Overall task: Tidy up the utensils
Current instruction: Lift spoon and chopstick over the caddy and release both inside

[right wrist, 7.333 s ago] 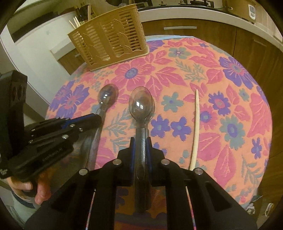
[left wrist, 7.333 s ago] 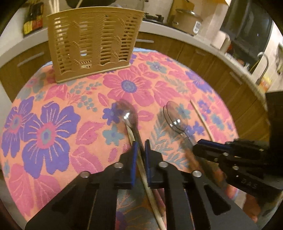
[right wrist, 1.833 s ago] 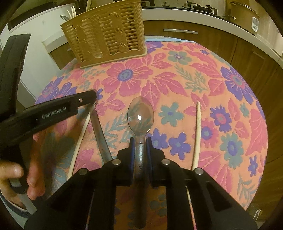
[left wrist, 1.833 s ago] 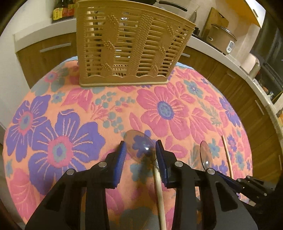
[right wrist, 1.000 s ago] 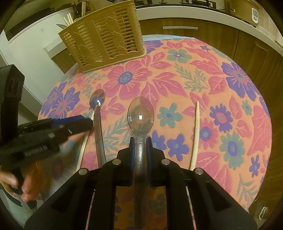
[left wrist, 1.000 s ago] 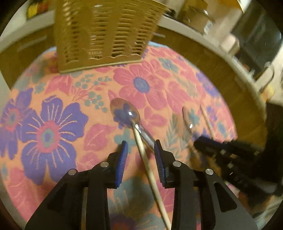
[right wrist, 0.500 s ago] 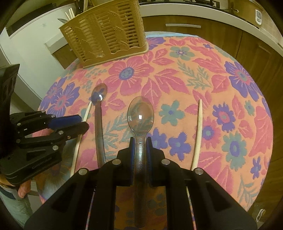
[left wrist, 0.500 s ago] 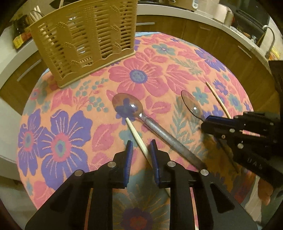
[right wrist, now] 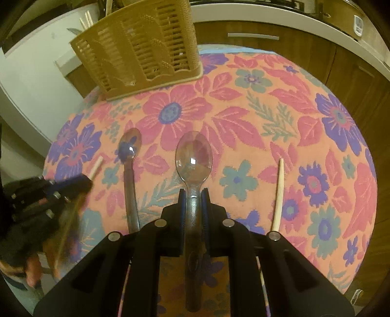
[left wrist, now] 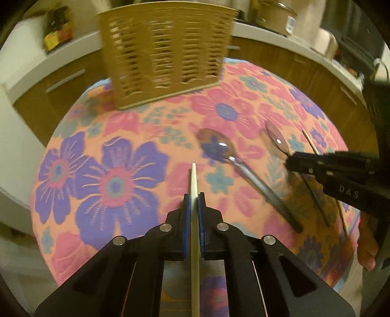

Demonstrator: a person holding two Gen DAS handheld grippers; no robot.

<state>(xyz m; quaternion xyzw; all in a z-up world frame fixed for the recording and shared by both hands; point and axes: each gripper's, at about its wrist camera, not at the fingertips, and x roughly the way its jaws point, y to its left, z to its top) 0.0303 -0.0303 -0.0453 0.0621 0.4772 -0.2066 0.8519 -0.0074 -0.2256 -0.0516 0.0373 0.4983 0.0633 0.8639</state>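
My left gripper point(left wrist: 192, 196) is shut on a pale wooden chopstick point(left wrist: 194, 180) over the floral cloth. A metal spoon point(left wrist: 240, 170) lies on the cloth to its right; it also shows in the right wrist view point(right wrist: 129, 156). My right gripper point(right wrist: 193, 192) is shut on the handle of a second spoon point(right wrist: 193, 156), bowl pointing forward. A second chopstick point(right wrist: 279, 192) lies on the cloth to the right. The tan slatted utensil basket point(left wrist: 163, 51) stands upright at the table's far edge, also in the right wrist view point(right wrist: 143, 46).
The round table point(right wrist: 243, 104) has a pink, purple and orange floral cloth. Wooden cabinets and a white counter point(right wrist: 280, 22) curve behind it. A rice cooker point(left wrist: 275, 17) stands on the counter. More chopsticks point(right wrist: 86, 20) stick up behind the basket.
My left gripper has closed on the chopstick and swung left, away from the metal spoon lying on the cloth. My right gripper still holds its spoon in place.
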